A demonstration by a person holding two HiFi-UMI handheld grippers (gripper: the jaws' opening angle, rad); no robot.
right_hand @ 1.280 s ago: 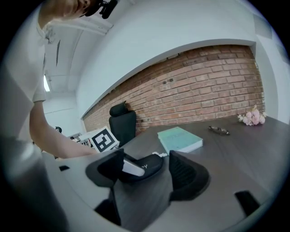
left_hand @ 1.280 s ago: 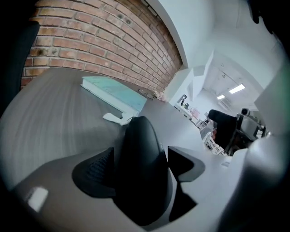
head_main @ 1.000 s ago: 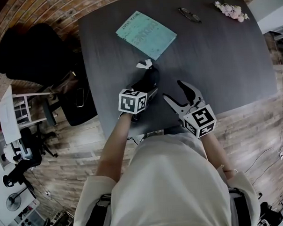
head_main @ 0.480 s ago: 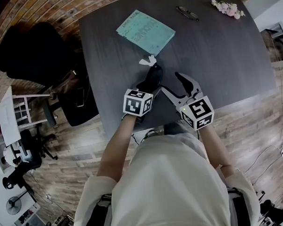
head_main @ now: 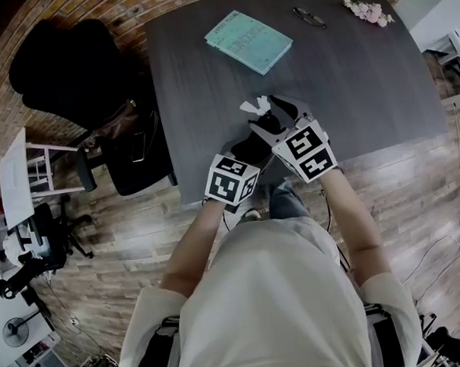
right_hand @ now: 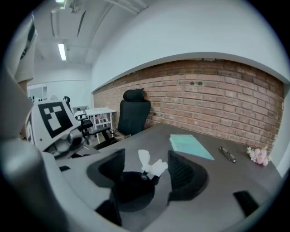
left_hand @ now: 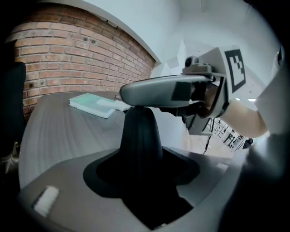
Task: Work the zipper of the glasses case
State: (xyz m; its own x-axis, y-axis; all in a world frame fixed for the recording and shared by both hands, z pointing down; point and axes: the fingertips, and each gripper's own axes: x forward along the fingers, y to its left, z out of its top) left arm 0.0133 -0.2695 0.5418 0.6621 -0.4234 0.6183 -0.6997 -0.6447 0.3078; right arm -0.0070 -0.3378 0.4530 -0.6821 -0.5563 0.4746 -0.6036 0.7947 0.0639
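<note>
The black glasses case (head_main: 255,142) is off the table near its front edge, and a white pull tag (head_main: 255,105) hangs at its far end. My left gripper (head_main: 248,151) is shut on the case's near end; its jaws have just been closing with the case between them. In the left gripper view the case (left_hand: 140,131) stands up between the jaws of the left gripper (left_hand: 141,174). My right gripper (head_main: 277,116) is open around the far end. In the right gripper view the tag (right_hand: 152,166) and the case's end (right_hand: 131,192) lie between the pads of the right gripper (right_hand: 147,176), untouched.
On the dark table (head_main: 362,82) lie a teal booklet (head_main: 248,41), a pair of glasses (head_main: 309,17) and pink flowers (head_main: 369,12) at the far side. A black office chair (head_main: 65,72) and a dark bag (head_main: 133,149) stand to the left of the table.
My left gripper has closed on the case and lifted it toward the table's front edge. My right gripper has swung in from the right and now brackets the tagged end.
</note>
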